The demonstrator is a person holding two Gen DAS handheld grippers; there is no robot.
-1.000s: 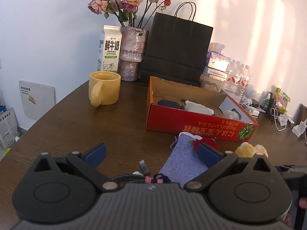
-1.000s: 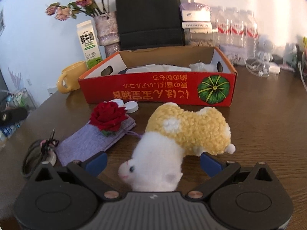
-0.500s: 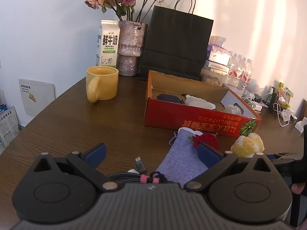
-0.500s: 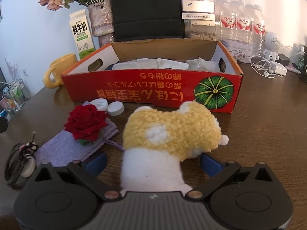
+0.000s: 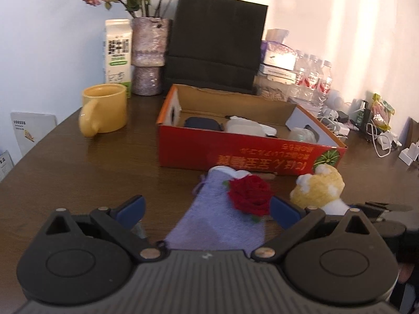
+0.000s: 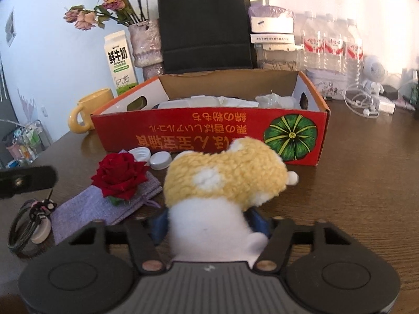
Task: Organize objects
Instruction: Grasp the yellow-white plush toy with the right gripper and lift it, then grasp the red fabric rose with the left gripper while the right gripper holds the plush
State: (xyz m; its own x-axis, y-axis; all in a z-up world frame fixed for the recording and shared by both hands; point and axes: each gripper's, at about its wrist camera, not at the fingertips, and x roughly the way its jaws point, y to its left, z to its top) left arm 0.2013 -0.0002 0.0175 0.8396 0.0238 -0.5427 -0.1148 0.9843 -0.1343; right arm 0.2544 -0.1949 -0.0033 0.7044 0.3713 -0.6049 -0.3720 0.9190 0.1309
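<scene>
A yellow and white plush toy (image 6: 225, 178) lies on the brown table (image 6: 366, 183) in front of a red cardboard box (image 6: 183, 130). My right gripper (image 6: 209, 222) has its jaws closing, and the blue pads press the toy's white end from both sides. My left gripper (image 5: 208, 210) is open just above a purple cloth pouch (image 5: 217, 222). A red rose (image 5: 250, 195) lies on the pouch, close to the right pad. The plush toy (image 5: 318, 188) shows to the right of it. The box (image 5: 235, 154) holds a dark item and white items.
Two white bottle caps (image 6: 159, 159) lie by the box front. A coiled black cable (image 6: 23, 227) sits left of the pouch. A yellow mug (image 5: 104, 108), milk carton (image 5: 117, 52), flower vase (image 5: 148, 52), black paper bag (image 5: 217, 39) and water bottles (image 6: 332, 49) line the back.
My right gripper's jaws have come in from wide open onto the plush toy. My left gripper has shifted right over the pouch, and the cable has left its view.
</scene>
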